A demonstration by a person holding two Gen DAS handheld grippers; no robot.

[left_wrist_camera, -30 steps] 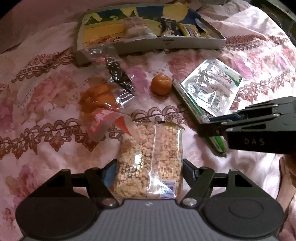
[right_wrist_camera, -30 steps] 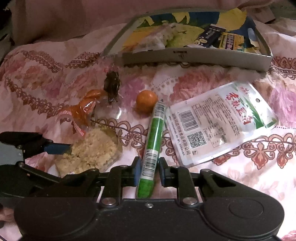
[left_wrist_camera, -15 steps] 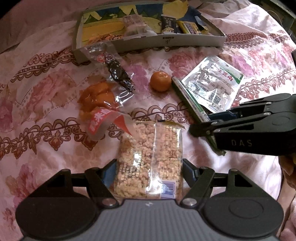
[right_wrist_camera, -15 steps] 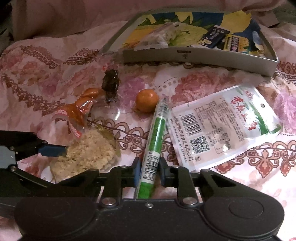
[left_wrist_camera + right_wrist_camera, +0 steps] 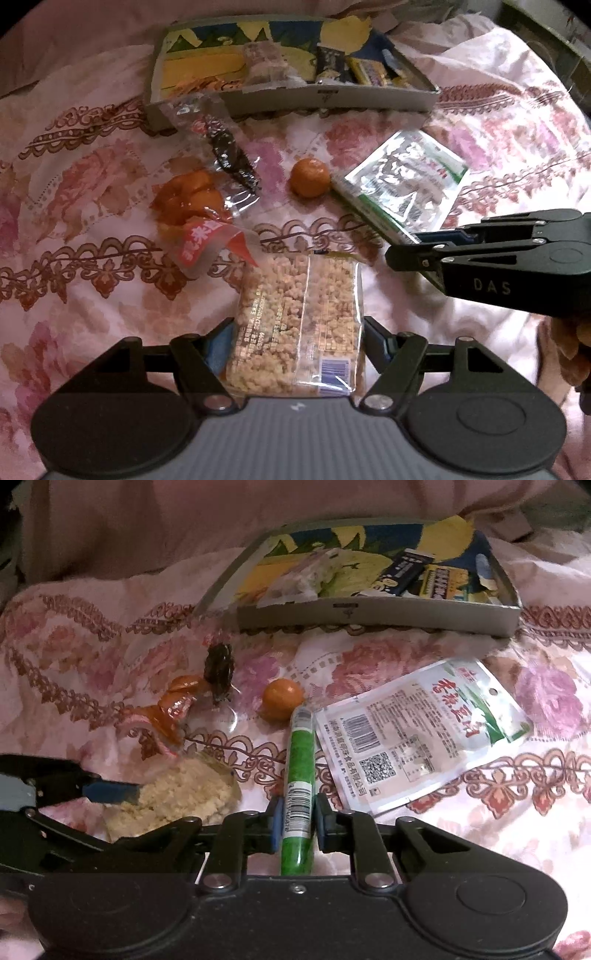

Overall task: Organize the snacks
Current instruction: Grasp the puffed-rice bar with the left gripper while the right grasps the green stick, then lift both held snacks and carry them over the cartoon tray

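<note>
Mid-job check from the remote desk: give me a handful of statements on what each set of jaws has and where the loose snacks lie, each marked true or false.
1. The right gripper has its jaws closed on the green stick pack. True.
2. The left gripper holds the small orange fruit. False: its jaws flank the puffed-grain bar; the fruit lies apart on the floral cloth.
3. The cardboard tray has no snacks in it. False: several packets lie inside.
4. The white pouch with a barcode lies on the cloth, outside the tray. True.
5. The fruit is inside the tray. False: it sits on the cloth in front of the tray.
</note>
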